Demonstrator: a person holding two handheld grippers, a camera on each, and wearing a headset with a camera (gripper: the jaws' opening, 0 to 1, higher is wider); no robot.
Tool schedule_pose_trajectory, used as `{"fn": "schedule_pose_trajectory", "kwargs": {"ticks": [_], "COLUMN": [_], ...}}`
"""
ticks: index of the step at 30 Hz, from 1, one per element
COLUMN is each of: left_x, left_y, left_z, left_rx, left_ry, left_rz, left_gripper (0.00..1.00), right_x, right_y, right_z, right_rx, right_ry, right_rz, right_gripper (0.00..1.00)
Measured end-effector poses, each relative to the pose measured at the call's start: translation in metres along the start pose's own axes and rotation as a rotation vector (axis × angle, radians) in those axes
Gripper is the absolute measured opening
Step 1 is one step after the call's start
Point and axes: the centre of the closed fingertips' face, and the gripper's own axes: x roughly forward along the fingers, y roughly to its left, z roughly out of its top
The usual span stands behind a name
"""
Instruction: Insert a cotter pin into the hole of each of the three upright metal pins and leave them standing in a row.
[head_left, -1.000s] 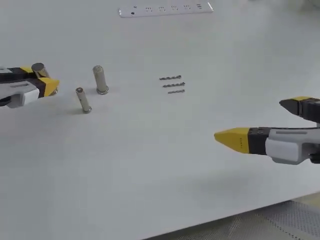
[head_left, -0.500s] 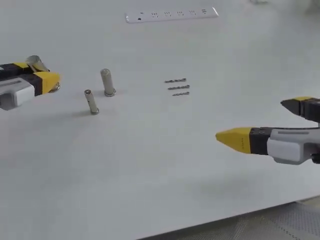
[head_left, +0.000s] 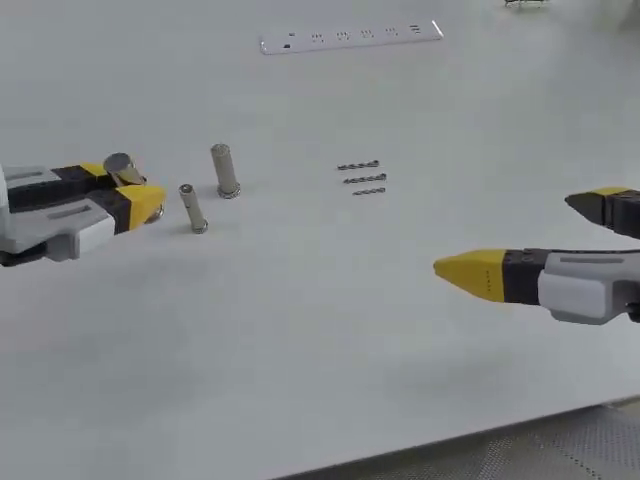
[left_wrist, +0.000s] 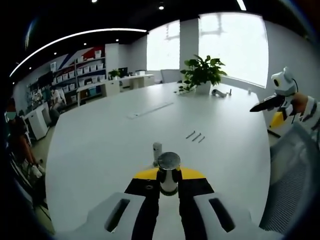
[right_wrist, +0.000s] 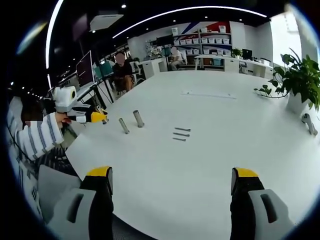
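Your left gripper (left_wrist: 169, 176) sits at the bottom centre of its own view, jaws closed on the held pin (left_wrist: 169, 161), whose flat round top stands up between the yellow tips. In the head view this gripper (head_left: 135, 188) lies at the left edge, with the held pin (head_left: 120, 167) tilted slightly; I cannot tell whether its foot touches the table (head_left: 300, 330).

Just right of those tips in the head view stands the thin pin (head_left: 192, 208), and near it, up and to the right, the thick pin (head_left: 224, 170), both upright and apart from each other. Further right, near the centre of the frame, the three cotter pins (head_left: 360, 178) lie flat in a neat stack of parallel lines, well apart from every pin. A power strip (head_left: 350, 36) lies along the top edge.

Your right gripper (head_left: 505, 235) hovers at the right edge of the head view, jaws spread wide with nothing between them. In its own view the right gripper (right_wrist: 172, 175) frames bare table, with the cotter pins (right_wrist: 180, 134) above centre.
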Motion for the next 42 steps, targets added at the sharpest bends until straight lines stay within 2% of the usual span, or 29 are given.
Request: {"fn": "schedule_pose_trajectory", "kwargs": {"ticks": [11,21,33,35,42], "left_x": [0.013,0.023,0.046,0.051,0.065], "left_y": [-0.036,-0.065,-0.088,-0.092,-0.100], "left_z": [-0.002,-0.002,-0.015,-0.018,-0.020], "left_rx": [-0.004,0.010,0.024,-0.016,-0.023], "left_ry": [0.007,0.018,0.053,0.067,0.067], "left_rz": [-0.054,-0.091,-0.128,-0.136,-0.145], "left_gripper": [0.09,0.10,0.10,0.10,0.10], "right_x": [0.000,-0.002,0.000,0.001,0.003], "right_y": [0.004,0.003,0.004,0.005,0.006], "right_z": [0.005,0.004,0.005,0.004,0.000], "right_rx": [0.000,0.001,0.009,0.010,0.014], "right_ry": [-0.022,-0.034,-0.042,-0.038,-0.025], "right_rz": [0.021,0.035,0.056,0.061,0.065], "right_gripper": [0.97,0.97,0.97,0.97,0.97]}}
